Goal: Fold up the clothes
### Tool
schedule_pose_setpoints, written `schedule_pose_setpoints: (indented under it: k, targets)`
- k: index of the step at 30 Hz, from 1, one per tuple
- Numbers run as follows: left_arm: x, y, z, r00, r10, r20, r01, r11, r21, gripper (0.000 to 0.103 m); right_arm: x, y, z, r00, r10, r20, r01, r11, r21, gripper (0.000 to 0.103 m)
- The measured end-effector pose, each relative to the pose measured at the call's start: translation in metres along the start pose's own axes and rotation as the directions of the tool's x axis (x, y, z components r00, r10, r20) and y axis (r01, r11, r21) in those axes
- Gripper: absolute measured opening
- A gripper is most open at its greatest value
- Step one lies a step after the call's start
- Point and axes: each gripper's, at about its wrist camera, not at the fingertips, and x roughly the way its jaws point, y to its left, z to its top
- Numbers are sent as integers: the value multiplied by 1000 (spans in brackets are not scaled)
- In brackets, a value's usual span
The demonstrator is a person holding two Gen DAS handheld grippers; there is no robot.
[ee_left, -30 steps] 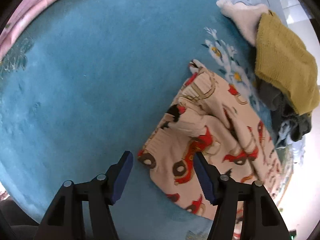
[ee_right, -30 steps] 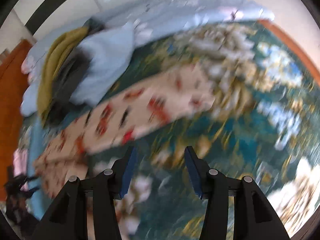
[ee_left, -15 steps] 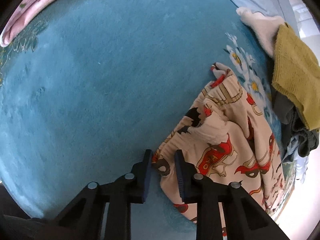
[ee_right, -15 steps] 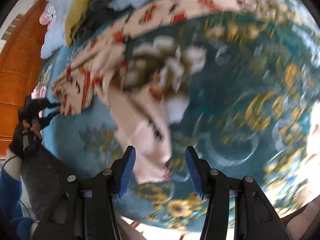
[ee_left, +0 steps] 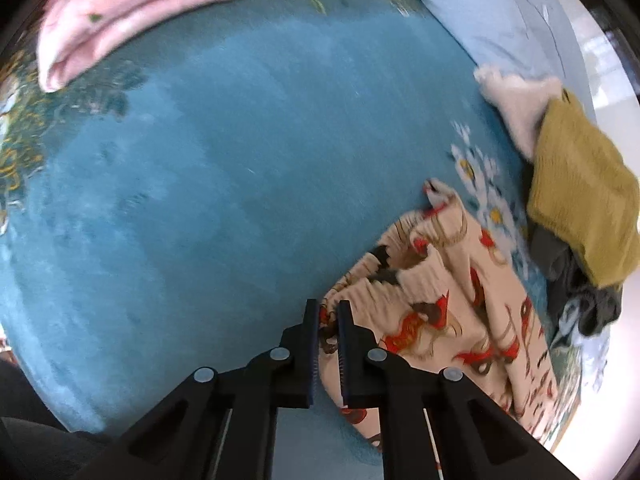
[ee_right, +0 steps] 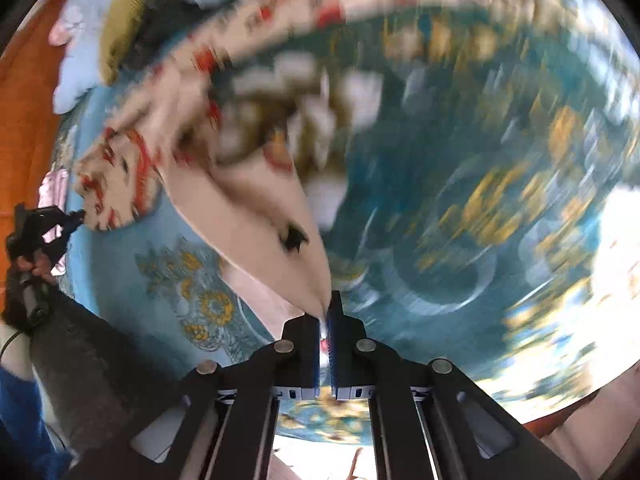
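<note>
The cream children's trousers printed with red and brown cars (ee_left: 452, 312) are caught at two places at once. Nearest the left tongs (ee_left: 329, 316), their gathered elastic waistband is pinched between the two blue pads, which stand almost closed with only the thickness of the cloth between them. The right tongs (ee_right: 326, 316) are likewise nearly closed, on the tip of a trouser leg (ee_right: 280, 248) that rises slack and tapering from the floor up into the pads; that view is blurred, so finer detail there is lost.

Beyond the left tongs and to their right, the rest of the trousers lies rumpled on the blue floral carpet (ee_left: 240, 200), one flap doubled over on itself. From the folds and the way the leg hangs, I judge the cloth soft, light and limp, with no stiffness to hold a crease by itself, so it will sag wherever it is unsupported. The ribbed waistband and the cuff look like the surest holds, being thicker and less apt to slip than plain knit.

Farther right of the left tongs sits a heap of other clothes, a mustard knitted piece (ee_left: 580, 200) on top over something dark grey (ee_left: 568, 272) and a white fleecy piece (ee_left: 516, 108). Farthest off, up to the left, lies a folded pink garment (ee_left: 132, 12).
</note>
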Motion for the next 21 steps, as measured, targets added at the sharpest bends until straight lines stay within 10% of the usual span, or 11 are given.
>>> schedule_pose_setpoints:
  k: [11,21]
  targets:
    - [-8,27,14,1000,14,12,-13,999,-43,9,-37,-65,140,928,-359,101,360,933,13,3]
    - [1,27,18,1000,29,4,-29,998,-53,9,-47,-76,193,925,-336,177,330,942,61,32]
